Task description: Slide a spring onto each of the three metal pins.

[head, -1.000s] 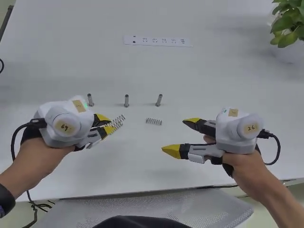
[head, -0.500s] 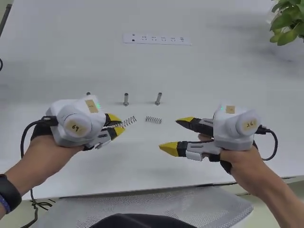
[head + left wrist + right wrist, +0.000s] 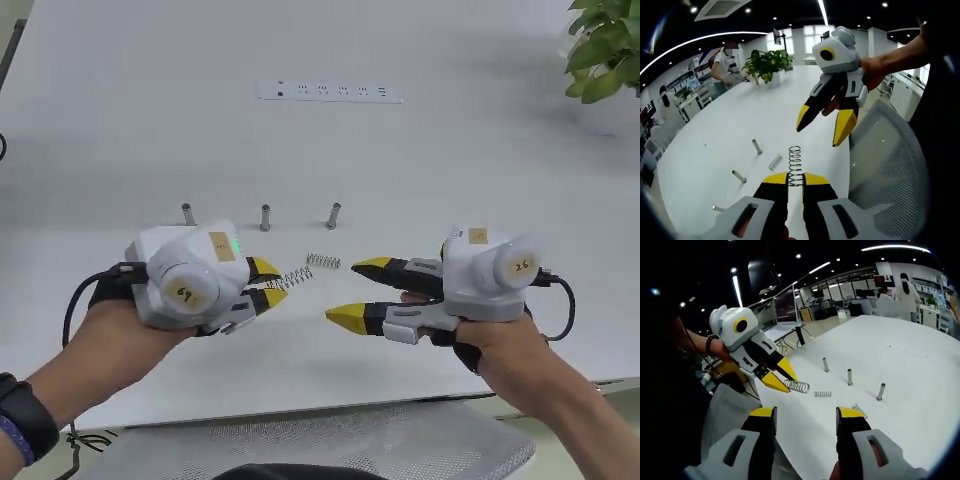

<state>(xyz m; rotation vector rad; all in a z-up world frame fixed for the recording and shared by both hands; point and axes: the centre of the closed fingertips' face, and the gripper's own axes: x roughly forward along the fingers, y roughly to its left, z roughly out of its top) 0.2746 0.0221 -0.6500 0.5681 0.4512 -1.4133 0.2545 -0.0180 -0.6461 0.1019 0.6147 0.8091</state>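
Left tool [image 3: 272,281] carried rightward; spring [image 3: 295,279] pinched between its tips, projecting forward

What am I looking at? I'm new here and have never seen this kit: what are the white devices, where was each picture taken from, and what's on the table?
There is no robot here: a person holds a hand-operated gripper in each hand. The head view comes from a headset camera looking down. The two round pictures come from cameras riding on the grippers. The left gripper pinches a spring by one end. The right gripper is open and empty. On the white table stand three bare metal pins, with two loose springs lying nearby. A power strip and a plant sit farther back.
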